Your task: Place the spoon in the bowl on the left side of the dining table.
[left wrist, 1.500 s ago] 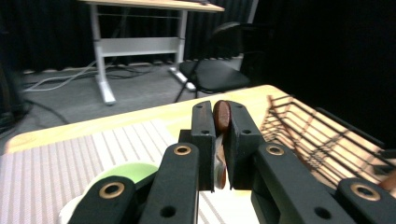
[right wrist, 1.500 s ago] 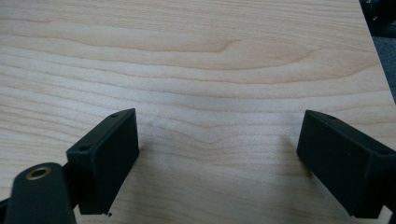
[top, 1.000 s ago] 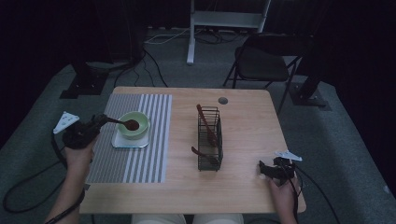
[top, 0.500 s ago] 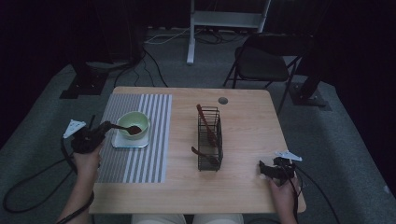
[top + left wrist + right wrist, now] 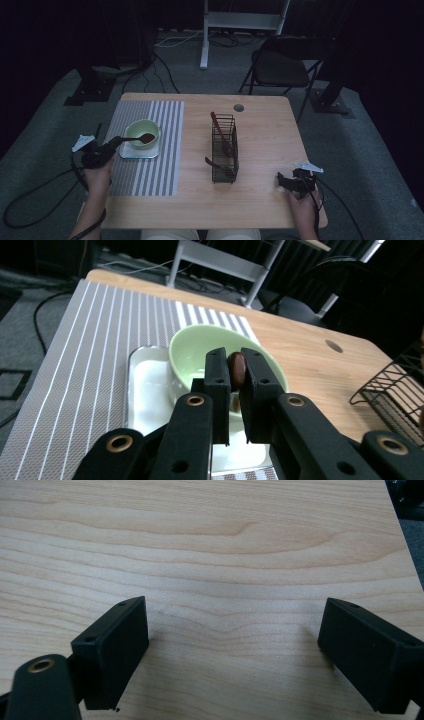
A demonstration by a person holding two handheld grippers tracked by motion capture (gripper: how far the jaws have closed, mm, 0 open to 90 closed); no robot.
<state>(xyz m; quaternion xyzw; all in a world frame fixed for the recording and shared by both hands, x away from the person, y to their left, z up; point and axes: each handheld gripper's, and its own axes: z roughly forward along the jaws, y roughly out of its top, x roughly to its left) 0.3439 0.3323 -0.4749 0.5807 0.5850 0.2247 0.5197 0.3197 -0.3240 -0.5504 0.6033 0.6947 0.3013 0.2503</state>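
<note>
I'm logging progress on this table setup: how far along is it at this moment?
Done: the green bowl sits on a white tray on the striped mat. In hand: the left gripper is shut on a brown spoon whose head is over the bowl. Left: probably releasing it there; two more utensils stand in the wire rack. The right gripper rests open on the table.

We can't really see the spoon (image 5: 237, 371) handle since the left hand-held gripper (image 5: 235, 377) swallows it, the wire basket (image 5: 395, 395) gets chopped off by the frame edge in that view, and the stuff in it is too small to make out from above.
</note>
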